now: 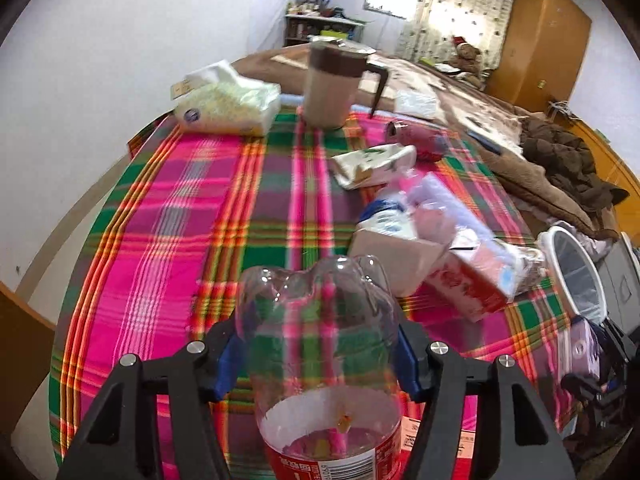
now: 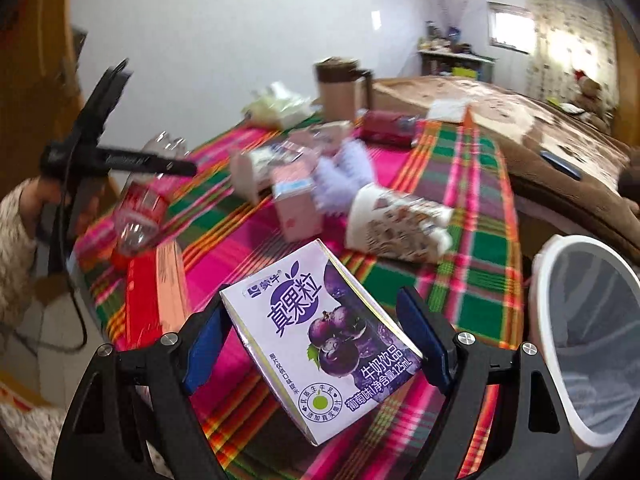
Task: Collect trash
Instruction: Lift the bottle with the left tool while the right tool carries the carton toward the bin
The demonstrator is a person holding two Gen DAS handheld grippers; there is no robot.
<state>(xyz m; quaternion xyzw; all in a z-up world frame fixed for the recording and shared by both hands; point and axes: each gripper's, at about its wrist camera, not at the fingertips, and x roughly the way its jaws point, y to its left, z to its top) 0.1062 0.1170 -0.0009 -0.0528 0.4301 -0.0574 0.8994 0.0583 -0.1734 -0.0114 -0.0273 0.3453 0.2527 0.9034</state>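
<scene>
Left gripper (image 1: 316,344) clamps a clear plastic bottle (image 1: 320,320) above the plaid tablecloth (image 1: 180,220). Right gripper (image 2: 316,344) squeezes a purple milk carton (image 2: 320,344) over the cloth's near edge, just beside the white bin (image 2: 580,340) off that edge.

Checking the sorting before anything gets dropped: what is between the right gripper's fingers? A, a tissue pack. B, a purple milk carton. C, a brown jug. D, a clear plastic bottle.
B: the right wrist view shows the purple milk carton between the blue fingers of the right gripper.
</scene>
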